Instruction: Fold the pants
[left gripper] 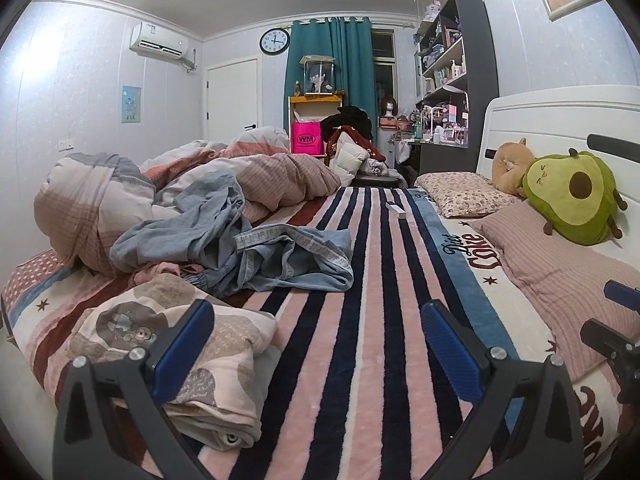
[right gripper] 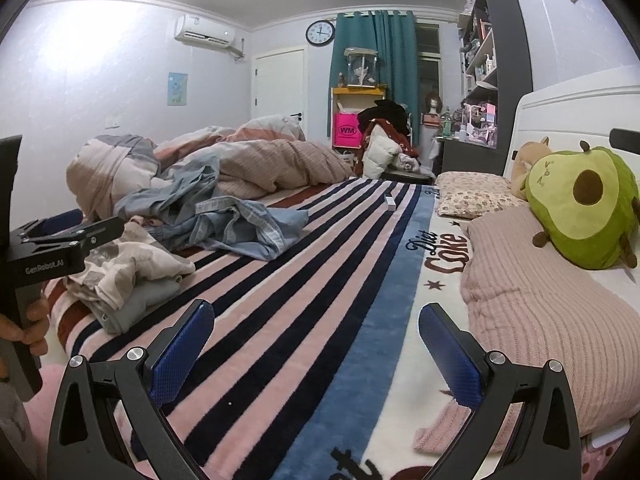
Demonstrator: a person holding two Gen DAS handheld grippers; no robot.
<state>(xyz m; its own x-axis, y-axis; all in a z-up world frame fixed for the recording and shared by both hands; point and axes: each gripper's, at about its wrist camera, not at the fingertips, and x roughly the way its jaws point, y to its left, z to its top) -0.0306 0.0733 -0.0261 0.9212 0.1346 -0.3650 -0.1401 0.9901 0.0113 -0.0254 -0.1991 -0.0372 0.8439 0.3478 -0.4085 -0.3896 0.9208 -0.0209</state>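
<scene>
Crumpled light-blue pants (left gripper: 280, 256) lie in a heap on the striped blanket (left gripper: 380, 280), left of the bed's middle; they also show in the right wrist view (right gripper: 248, 228). A folded beige printed garment (left gripper: 200, 352) lies nearer, at the bed's left edge, also seen in the right wrist view (right gripper: 128, 268). My left gripper (left gripper: 318, 344) is open and empty, hovering over the blanket with its left finger over the folded garment. My right gripper (right gripper: 316, 344) is open and empty above the blanket, well short of the pants.
A bunched duvet (left gripper: 168, 184) fills the far left of the bed. Pillows (left gripper: 560, 272) and an avocado plush (left gripper: 572, 196) lie along the right by the headboard. A small white object (left gripper: 396, 210) rests on the blanket farther back. The left gripper's body (right gripper: 52, 248) shows at left.
</scene>
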